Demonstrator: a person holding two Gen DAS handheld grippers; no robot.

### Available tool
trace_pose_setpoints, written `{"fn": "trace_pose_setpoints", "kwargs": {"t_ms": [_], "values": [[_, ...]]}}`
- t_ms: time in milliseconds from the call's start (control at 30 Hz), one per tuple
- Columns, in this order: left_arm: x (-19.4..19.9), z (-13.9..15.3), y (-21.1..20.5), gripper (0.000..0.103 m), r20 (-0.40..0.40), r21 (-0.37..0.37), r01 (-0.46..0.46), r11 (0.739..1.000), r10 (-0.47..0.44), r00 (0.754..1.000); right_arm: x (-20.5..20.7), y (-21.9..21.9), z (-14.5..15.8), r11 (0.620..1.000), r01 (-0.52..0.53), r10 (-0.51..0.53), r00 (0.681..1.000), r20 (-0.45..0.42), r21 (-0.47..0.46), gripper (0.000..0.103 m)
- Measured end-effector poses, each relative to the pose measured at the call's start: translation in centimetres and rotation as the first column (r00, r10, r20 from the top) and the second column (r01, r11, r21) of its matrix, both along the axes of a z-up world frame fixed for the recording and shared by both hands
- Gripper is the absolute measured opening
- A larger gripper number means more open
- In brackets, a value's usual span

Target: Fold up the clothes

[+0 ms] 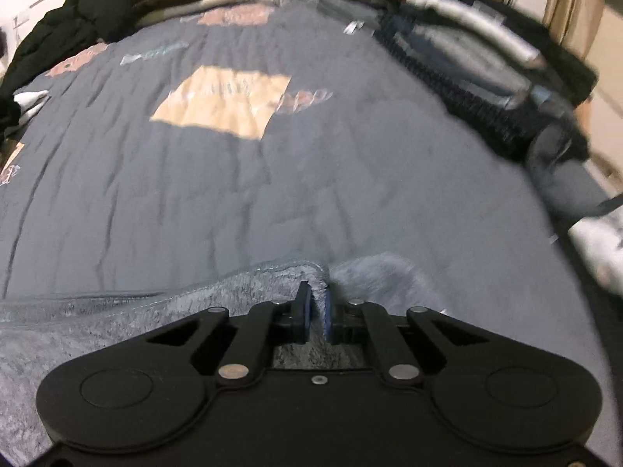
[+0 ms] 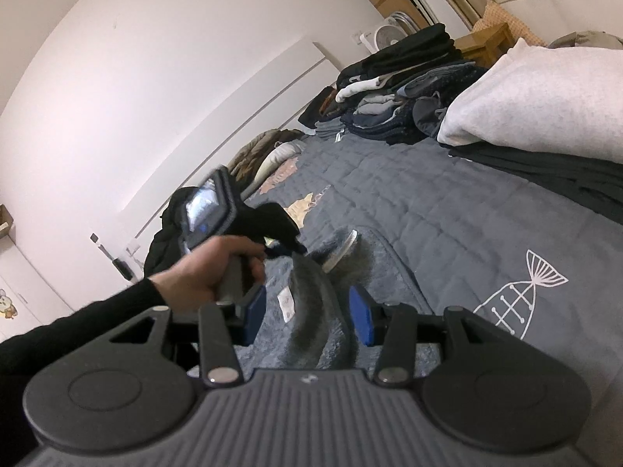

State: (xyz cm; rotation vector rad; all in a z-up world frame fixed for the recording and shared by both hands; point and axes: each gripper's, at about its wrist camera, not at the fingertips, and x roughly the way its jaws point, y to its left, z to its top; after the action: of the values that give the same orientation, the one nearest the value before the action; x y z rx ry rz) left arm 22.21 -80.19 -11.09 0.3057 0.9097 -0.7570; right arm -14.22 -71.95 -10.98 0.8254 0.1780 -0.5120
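1. Across the whole working area lay the grey-blue quilted bedspread (image 1: 272, 179), printed with patches and, in my right wrist view, a white fish outline (image 2: 521, 292).
2. Along its far edges I saw stacks of folded clothes (image 2: 397, 89), with a pale folded garment (image 2: 545, 97) on dark items at the right.
3. On the bedspread's near part lay the fuzzy grey garment (image 1: 78, 330); one section of it rose in a fold toward my left gripper.
4. My left gripper (image 1: 317, 313), held in a hand (image 2: 210, 272) with a black sleeve, had its jaws pinched nearly together on a raised edge of the garment.
5. My right gripper (image 2: 307, 317) stood with its jaws about half apart; a ridge of the garment lay between the blue pads (image 2: 362, 319), but neither pad pressed on it.
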Motion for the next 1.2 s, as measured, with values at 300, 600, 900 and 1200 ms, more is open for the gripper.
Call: {"fn": "trace_pose_setpoints", "kwargs": {"t_ms": [300,600,900,1200], "values": [[-2.8,3.8,-3.3,0.007,0.020,-0.089,0.077,0.993,-0.075,0.997,0.3,0.1,-0.1,1.000,-0.002,0.002,1.000,-0.005,0.003,0.046],[-4.0,-1.4,-6.3,0.034,-0.036,0.018,0.151,0.988,-0.150,0.988,0.3,0.0,-0.2,1.000,0.001,-0.001,1.000,-0.021,0.003,0.046],[-5.2,4.3,4.6,0.060,0.005,-0.156,0.187,0.970,-0.189,0.982,-0.3,-1.0,-0.6,1.000,0.025,-0.023,0.996,-0.085,0.019,0.046],[-13.3,8.2,23.5,0.063,-0.047,-0.276,0.143,0.950,-0.162,0.986,-0.2,-0.1,-1.9,0.984,-0.177,0.168,0.954,-0.247,-0.015,0.046]]}}
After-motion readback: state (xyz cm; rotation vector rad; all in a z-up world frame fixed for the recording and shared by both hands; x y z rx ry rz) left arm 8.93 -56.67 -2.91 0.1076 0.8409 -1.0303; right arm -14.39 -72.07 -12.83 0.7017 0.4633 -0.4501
